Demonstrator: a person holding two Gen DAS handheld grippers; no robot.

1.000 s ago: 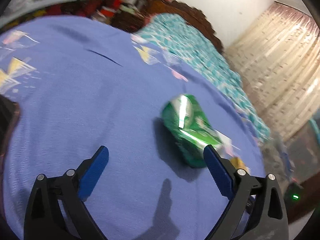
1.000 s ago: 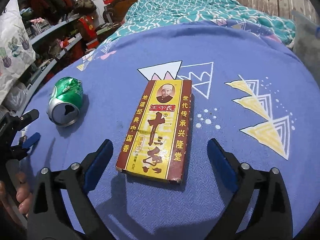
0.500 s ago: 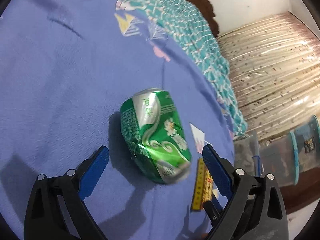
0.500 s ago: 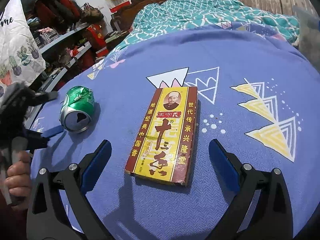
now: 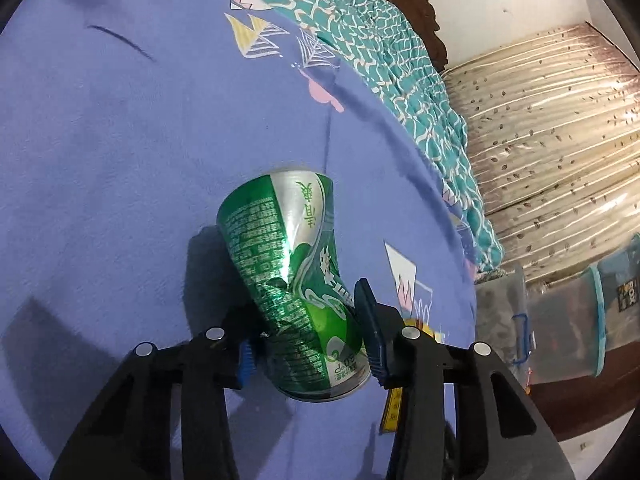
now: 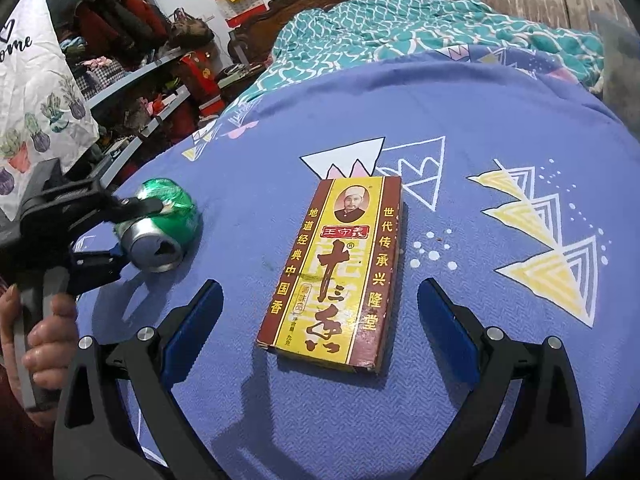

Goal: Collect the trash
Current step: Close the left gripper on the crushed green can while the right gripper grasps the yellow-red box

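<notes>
left wrist view: the left gripper [image 5: 308, 344] has its jaws closing around the dented green can [image 5: 292, 284], whose lower end sits between the two blue pads [image 5: 370, 336]; both pads look pressed against the can's crumpled sides. the can lies on its side on the purple bedsheet [image 5: 120, 160], its silver base toward the camera. a sliver of the yellow box [image 5: 394, 408] shows just past the right finger. beyond the sheet's edge lies a teal patterned quilt [image 5: 400, 72], then a beige curtain [image 5: 552, 140] and clear plastic bins [image 5: 568, 332] at the right.

right wrist view: the right gripper [image 6: 320, 324] hangs with its jaws spread wide and nothing between the pads, which sit either side of the near end of the red and yellow box [image 6: 340, 268] without touching it. the box lies flat on the sheet beside printed triangle patterns [image 6: 548, 248]. to the left, well apart from the box, the left gripper [image 6: 116, 236] clamps the can [image 6: 160, 228], and a hand [image 6: 40, 332] grips its handle. cluttered shelves [image 6: 132, 76] stand behind at the left, and a dark carved headboard [image 6: 320, 0] rises past the quilt.
</notes>
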